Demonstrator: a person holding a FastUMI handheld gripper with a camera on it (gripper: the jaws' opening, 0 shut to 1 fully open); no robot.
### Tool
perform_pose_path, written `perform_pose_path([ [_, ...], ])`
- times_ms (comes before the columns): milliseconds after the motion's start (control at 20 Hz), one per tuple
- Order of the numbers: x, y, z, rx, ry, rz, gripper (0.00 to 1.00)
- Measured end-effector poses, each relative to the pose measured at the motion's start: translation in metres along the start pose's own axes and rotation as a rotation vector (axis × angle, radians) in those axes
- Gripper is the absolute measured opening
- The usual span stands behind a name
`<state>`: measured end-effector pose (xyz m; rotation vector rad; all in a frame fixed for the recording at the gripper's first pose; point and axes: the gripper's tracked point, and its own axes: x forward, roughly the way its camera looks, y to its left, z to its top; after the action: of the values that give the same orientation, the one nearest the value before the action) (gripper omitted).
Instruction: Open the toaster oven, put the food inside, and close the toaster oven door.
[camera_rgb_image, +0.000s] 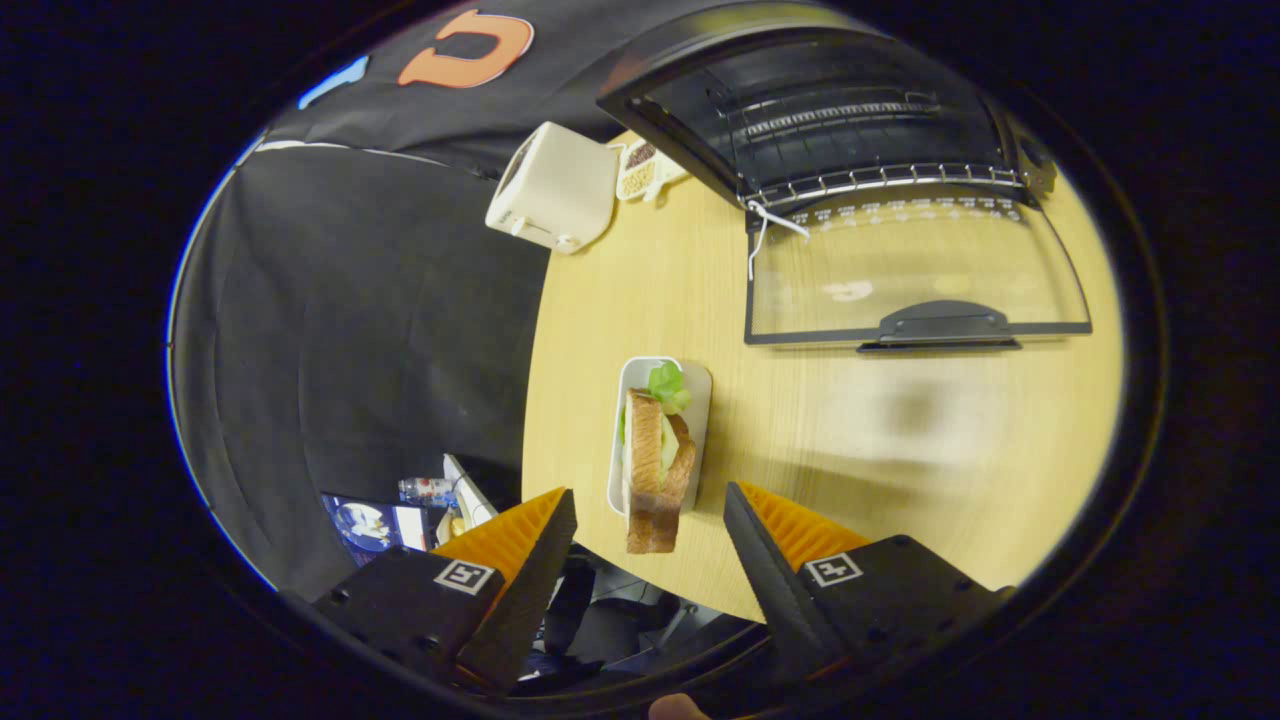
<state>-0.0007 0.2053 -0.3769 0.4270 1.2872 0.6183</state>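
Gripper (650, 520) w/ 2 fingers spread wide, gripping nothing, 1 sandwich (655, 470) btwn tips on 1 white tray (700, 385) atop wood table (900, 450); beyond sandwich 1 toaster oven (830, 110), glass door (910, 270) folded down open, 1 white toaster (552, 188) off to oven's side.

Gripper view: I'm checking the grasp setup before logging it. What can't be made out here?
- Sandwich between the open gripper fingers: contact cannot be judged; filling mostly hidden by the bread.
- White tray: near end hidden behind the sandwich.
- Toaster oven interior: dark beyond the rack.
- Small items beside the white toaster: too small to identify.
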Motion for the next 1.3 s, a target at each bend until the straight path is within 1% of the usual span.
perform_pose_path([
  [300, 0.034, 0.003, 0.0, 0.076, 0.058, 0.032, 0.76],
  [350, 0.037, 0.002, -0.001, 0.097, 0.066, 0.03, 0.59],
  [450, 0.029, 0.003, -0.002, 0.117, 0.071, 0.032, 0.46],
  [500, 0.031, 0.004, -0.003, 0.103, 0.069, 0.031, 0.39],
  [550, 0.024, 0.007, -0.004, 0.092, 0.064, 0.038, 0.36],
  [700, -0.011, 0.023, -0.006, 0.11, 0.034, 0.094, 0.34],
  [800, -0.042, 0.029, 0.003, 0.117, -0.034, 0.125, 0.34],
  [950, -0.096, 0.024, 0.033, 0.162, -0.201, 0.147, 0.34],
  [1100, -0.143, 0.003, 0.069, 0.243, -0.388, 0.153, 0.33],
  [1200, -0.156, -0.025, 0.091, 0.281, -0.504, 0.13, 0.33],
  [1300, -0.161, -0.051, 0.116, 0.355, -0.614, 0.146, 0.33],
])
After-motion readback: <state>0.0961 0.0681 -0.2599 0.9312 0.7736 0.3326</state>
